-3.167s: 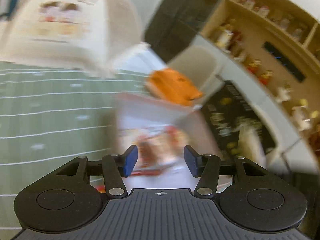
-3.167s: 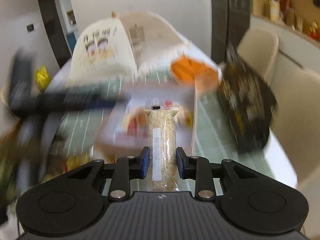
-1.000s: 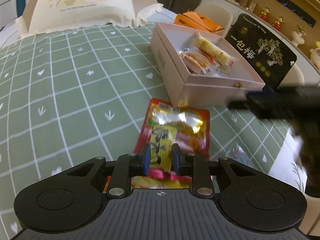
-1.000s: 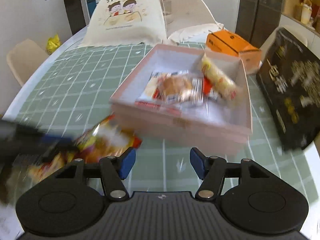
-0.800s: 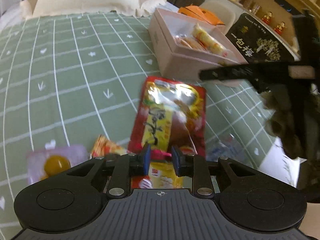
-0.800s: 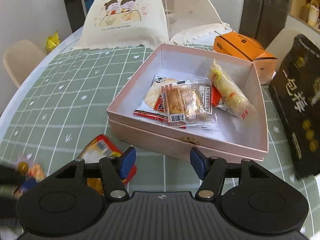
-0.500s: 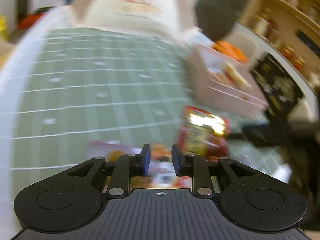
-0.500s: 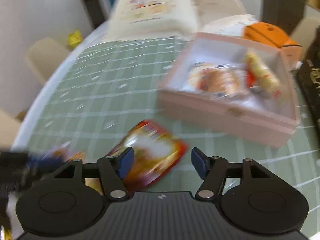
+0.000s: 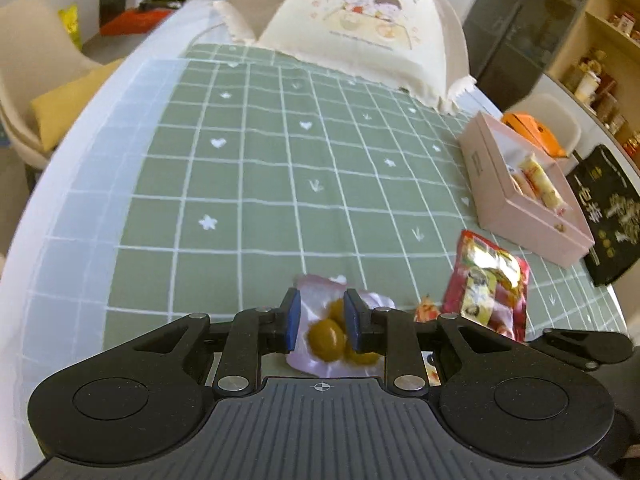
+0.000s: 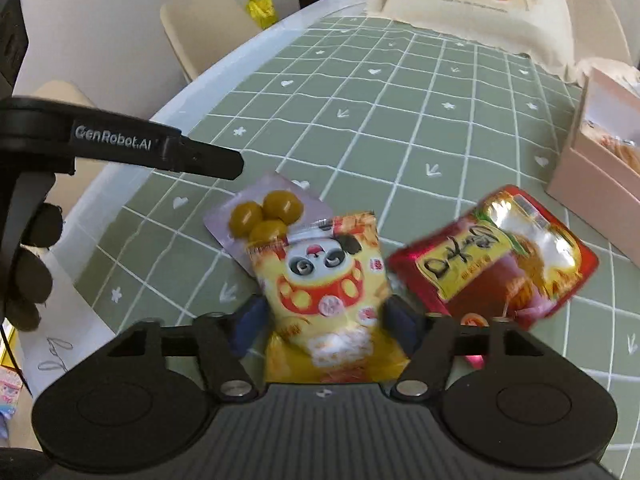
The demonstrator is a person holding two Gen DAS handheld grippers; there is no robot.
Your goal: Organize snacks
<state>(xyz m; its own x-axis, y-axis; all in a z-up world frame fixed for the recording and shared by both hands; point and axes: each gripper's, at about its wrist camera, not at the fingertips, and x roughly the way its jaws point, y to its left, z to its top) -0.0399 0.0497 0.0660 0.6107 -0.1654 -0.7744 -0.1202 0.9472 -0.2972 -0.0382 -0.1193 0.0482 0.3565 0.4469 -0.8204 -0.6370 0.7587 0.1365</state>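
Observation:
My left gripper (image 9: 319, 322) hovers over a pale purple packet of green plums (image 9: 326, 334), its jaws narrowly apart and straddling the packet. The plum packet also shows in the right wrist view (image 10: 264, 216). My right gripper (image 10: 326, 320) is open around a yellow panda snack bag (image 10: 326, 280), whose top overlaps the plum packet. A red and gold snack bag (image 10: 496, 260) lies to the right, also seen in the left wrist view (image 9: 486, 284). The pink box (image 9: 528, 216) holds several snacks at the right.
A black printed bag (image 9: 612, 208) and an orange box (image 9: 532, 132) stand by the pink box. A cream food cover (image 9: 372, 28) sits at the table's far end. Chairs (image 10: 200, 28) stand along the left edge. The left gripper's body (image 10: 120, 144) reaches in from the left.
The right gripper dropped a long rice-snack packet into the box, then swung left and down onto the panda bag. The left gripper released the red bag and moved left over the plum packet.

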